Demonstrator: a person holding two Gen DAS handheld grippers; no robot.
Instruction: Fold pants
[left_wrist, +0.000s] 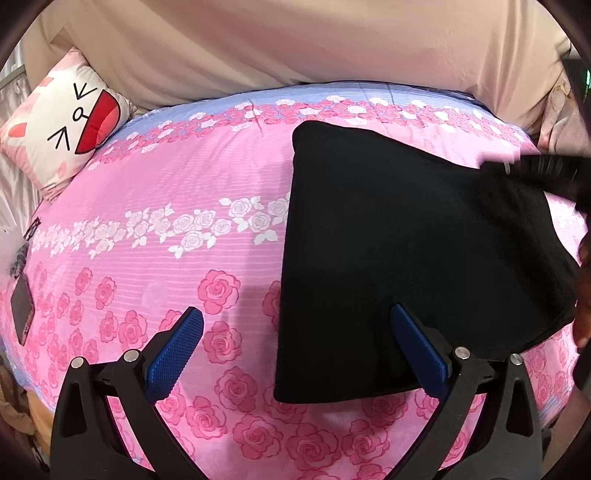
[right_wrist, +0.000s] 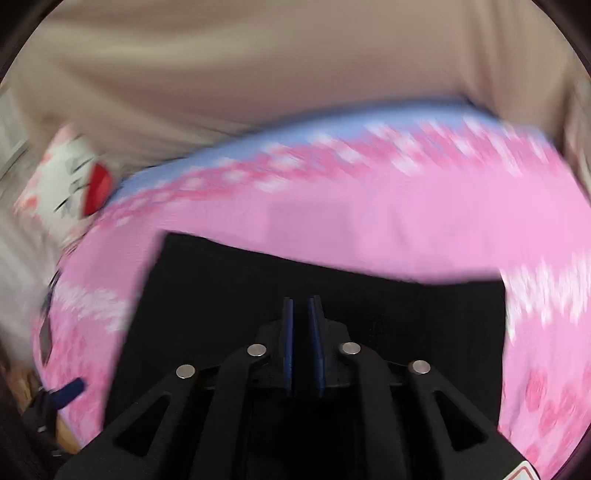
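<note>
Folded black pants (left_wrist: 413, 251) lie on the rose-print bedspread (left_wrist: 147, 258); left gripper (left_wrist: 295, 354) gapes wide, empty, while the right gripper (right_wrist: 303, 347), nearly closed, grips nothing visible.

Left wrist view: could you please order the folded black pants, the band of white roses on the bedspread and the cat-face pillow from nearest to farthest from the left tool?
1. Folded black pants, directly under the open left tool's right finger.
2. Band of white roses, ahead, mid-bed.
3. Cat-face pillow, far left corner.

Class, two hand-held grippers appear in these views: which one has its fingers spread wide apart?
The left hand-held gripper: its blue fingers stand wide apart above the bedspread, whereas the right hand-held gripper is nearly closed over the black pants.
</note>
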